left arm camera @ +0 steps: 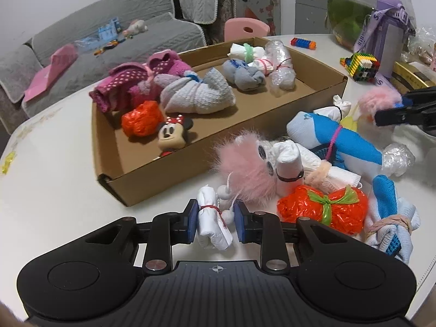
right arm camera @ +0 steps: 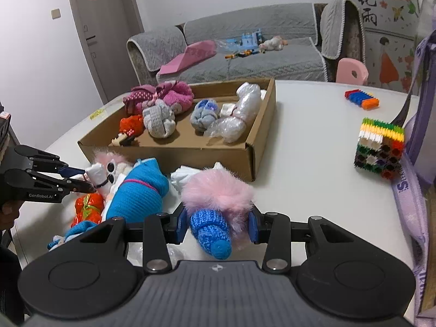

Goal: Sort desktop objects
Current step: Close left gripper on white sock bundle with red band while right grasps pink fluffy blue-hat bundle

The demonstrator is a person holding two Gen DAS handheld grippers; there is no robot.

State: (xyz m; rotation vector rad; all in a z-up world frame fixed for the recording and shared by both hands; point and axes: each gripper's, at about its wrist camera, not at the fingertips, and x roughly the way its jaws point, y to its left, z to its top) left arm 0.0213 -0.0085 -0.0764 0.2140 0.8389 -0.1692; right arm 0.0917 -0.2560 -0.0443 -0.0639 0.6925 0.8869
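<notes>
A brown cardboard box (left arm camera: 152,182) on the white table holds several bundles and a Minnie Mouse toy (left arm camera: 171,135). My left gripper (left arm camera: 215,218) has its jaws around a white cloth bundle (left arm camera: 212,223) tied with a red band; the left pad touches it, the right pad stands slightly off. My right gripper (right arm camera: 216,224) is shut on a pink fluffy toy with a blue knit end (right arm camera: 215,204). A pile beside the box holds a pink furry toy with glasses (left arm camera: 245,169), an orange bag bundle (left arm camera: 324,207) and a blue-white sock roll (left arm camera: 335,139).
Colourful block cube (right arm camera: 380,148) and a small brick strip (right arm camera: 361,98) sit on the table's right. A purple bottle with strap (left arm camera: 389,32) and a fishbowl (left arm camera: 351,5) stand at the far edge. A grey sofa (right arm camera: 245,54) and a pink chair (right arm camera: 351,72) lie beyond the table.
</notes>
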